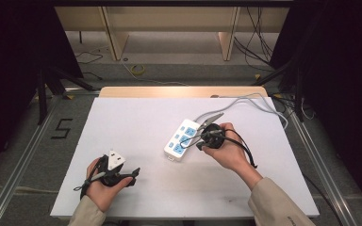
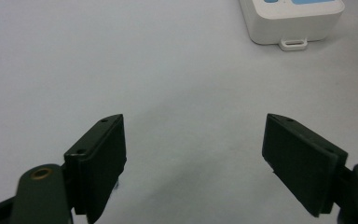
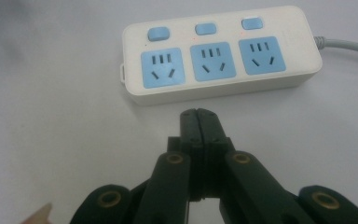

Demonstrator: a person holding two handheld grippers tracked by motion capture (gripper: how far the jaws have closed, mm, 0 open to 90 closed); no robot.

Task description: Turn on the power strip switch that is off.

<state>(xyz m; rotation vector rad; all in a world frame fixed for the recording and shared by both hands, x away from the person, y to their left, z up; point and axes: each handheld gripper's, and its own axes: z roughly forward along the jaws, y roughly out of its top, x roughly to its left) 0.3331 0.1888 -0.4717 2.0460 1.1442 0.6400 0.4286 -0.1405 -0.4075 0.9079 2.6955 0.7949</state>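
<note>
The power strip (image 1: 181,140) lies flat on the white table (image 1: 136,136), a little right of the table's middle, sockets facing up. In the high view its long axis runs on a slant, from the near-left end up to the far-right end, where its grey cable (image 1: 245,101) leaves it, loops toward the far right corner of the table and goes off the edge. It is a white body with three blue sockets in a row along its length and three blue switches beside them; in the right gripper view (image 3: 214,53) the strip lies crosswise, with the switches on the far side of the sockets and the cable leaving at the right. A small hanging loop juts from the end opposite the cable, seen in the left gripper view (image 2: 294,44) at the top right. The right gripper (image 1: 202,141), held in the person's right hand (image 1: 228,150), sits just beside the strip on its right side; in its own view its jaws are pressed together with nothing between them (image 3: 199,123), their tips just short of the strip's near long edge, below the middle socket. The left gripper (image 1: 133,175) is held in the left hand (image 1: 99,188) near the table's near-left part, well apart from the strip; its jaws stand wide apart over bare table (image 2: 193,149), holding nothing.
</note>
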